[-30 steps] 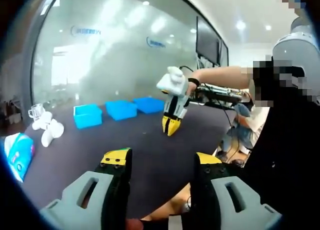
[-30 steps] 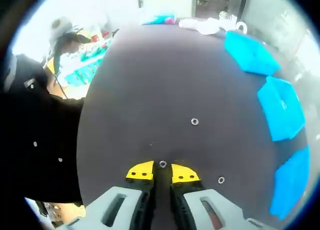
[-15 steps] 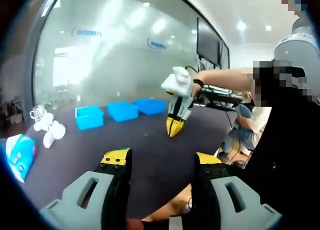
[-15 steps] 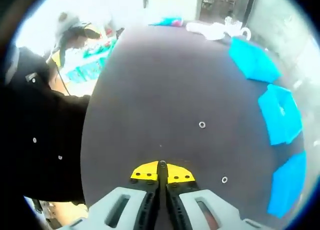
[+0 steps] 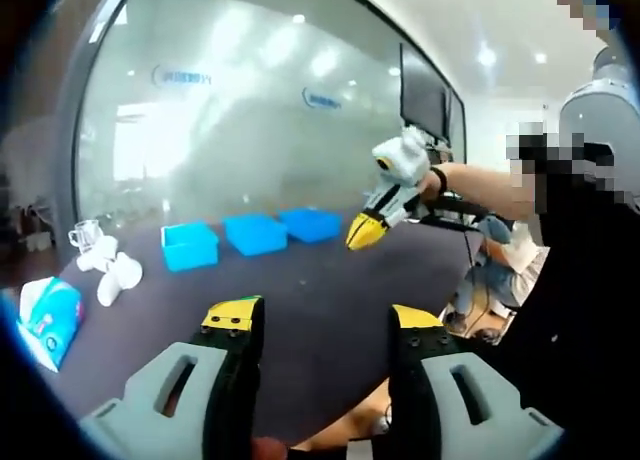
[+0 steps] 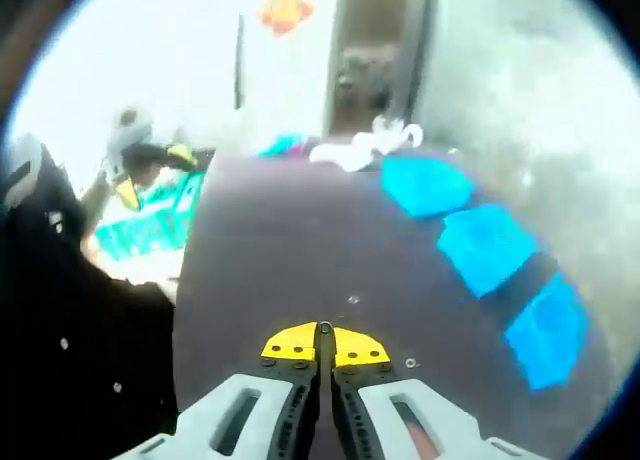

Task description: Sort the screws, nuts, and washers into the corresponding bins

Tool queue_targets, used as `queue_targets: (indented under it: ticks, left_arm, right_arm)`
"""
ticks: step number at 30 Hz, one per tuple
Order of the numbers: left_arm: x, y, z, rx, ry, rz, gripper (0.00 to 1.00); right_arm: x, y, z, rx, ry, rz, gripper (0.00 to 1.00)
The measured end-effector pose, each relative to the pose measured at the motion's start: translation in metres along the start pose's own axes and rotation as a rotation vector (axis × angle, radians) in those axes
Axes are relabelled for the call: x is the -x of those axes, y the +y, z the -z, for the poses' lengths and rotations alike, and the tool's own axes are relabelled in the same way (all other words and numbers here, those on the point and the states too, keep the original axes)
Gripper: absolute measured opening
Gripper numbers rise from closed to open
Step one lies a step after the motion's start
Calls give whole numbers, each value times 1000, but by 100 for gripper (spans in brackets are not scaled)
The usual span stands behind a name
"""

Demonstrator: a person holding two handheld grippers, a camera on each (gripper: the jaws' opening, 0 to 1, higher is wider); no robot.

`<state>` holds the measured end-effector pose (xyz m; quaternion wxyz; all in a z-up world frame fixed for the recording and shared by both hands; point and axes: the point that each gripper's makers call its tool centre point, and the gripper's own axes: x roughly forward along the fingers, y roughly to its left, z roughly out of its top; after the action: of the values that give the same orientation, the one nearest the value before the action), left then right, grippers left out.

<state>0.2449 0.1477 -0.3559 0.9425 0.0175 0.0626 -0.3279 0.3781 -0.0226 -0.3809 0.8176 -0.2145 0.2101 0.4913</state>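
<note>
Right gripper [image 6: 323, 332] clenched on a small nut [image 6: 324, 327], left gripper [image 5: 320, 320] spread wide, empty, above dark table [image 5: 300, 300].

I see bins [image 5: 256, 233] bright blue | table [image 6: 300, 270] dark purple-grey | my right gripper [image 6: 324, 341] yellow-tipped, grey-bodied | my left gripper [image 5: 325, 320] the same | cups [image 5: 112, 274] white

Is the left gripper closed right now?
No. In the left gripper view, the left gripper has its two yellow-tipped fingers standing well apart, with bare dark table visible between them.
</note>
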Motion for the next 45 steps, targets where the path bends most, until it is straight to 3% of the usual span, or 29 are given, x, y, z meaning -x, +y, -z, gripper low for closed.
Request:
queue_targets:
  ticks: [3,6,10,13,15,17,20,22,27,37,45]
  left_arm:
    - [0,1,-3,-3,-7,-7,46]
    - [0,2,-5,-2,-14,-12,46]
    - [1,4,-8,-5,-19,-24,46]
    - [1,5,-11,-5,-27,-30,46]
    - [1,6,-11,-6,-28,-34,46]
    - [2,6,-12,-7,-27,-40,46]
    - [2,6,-12,-7,-29,-49,46]
    - [2,7,-11,-7,-27,-53,46]
    - [3,13,-10,-15,-20,-84,46]
    - [10,32,-18,-7,-63,-183,47]
    - [14,38,-20,12,-79,-197,47]
  right_arm:
    - [11,-3,-9,-53,-107,83,1]
    - [22,-15,-14,-112,-209,216,1]
    - [38,-16,-20,-174,-349,322,1]
    - [55,-18,-32,-221,-503,397,1]
    - [55,-16,-27,-226,-487,405,1]
    - [59,-17,-28,-220,-516,454,1]
    - [57,-20,-27,-245,-524,466,1]
    - [56,-27,-26,-212,-503,524,1]
    - [46,-38,-41,-205,-506,552,1]
    - [16,-84,-79,-225,-530,585,1]
    - [-24,-131,-95,-237,-473,580,1]
